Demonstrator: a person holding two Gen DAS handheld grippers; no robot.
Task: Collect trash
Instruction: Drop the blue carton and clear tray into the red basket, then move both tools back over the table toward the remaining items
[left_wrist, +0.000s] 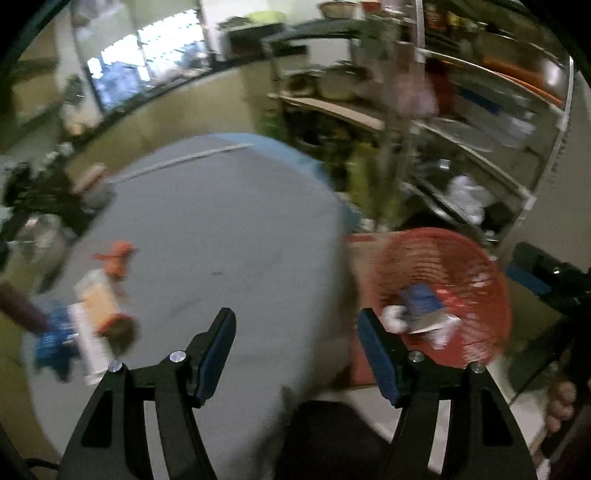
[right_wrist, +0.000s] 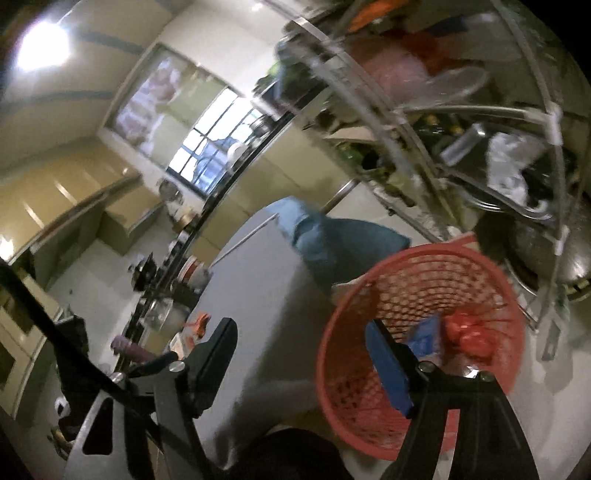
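Observation:
My left gripper (left_wrist: 294, 325) hangs open over the near edge of the grey round table (left_wrist: 221, 229), with nothing between its fingers. On the table's left side lie an orange wrapper (left_wrist: 116, 258), a white and orange box (left_wrist: 94, 306) and a blue wrapper (left_wrist: 53, 341). A red mesh basket (left_wrist: 476, 266) stands on the floor to the right, with blue and white trash (left_wrist: 421, 306) inside. My right gripper (right_wrist: 301, 332) is open and empty beside that basket (right_wrist: 373, 280), which holds a blue packet (right_wrist: 424, 338) and a red piece (right_wrist: 469, 339).
A metal rack (left_wrist: 461, 155) with pots, plates and bags stands behind the basket. A blue cloth (right_wrist: 332, 240) drapes the table's far edge. A jar (left_wrist: 94, 184) and a dark brown cylinder (left_wrist: 18, 306) are on the table's left. Both views are blurred.

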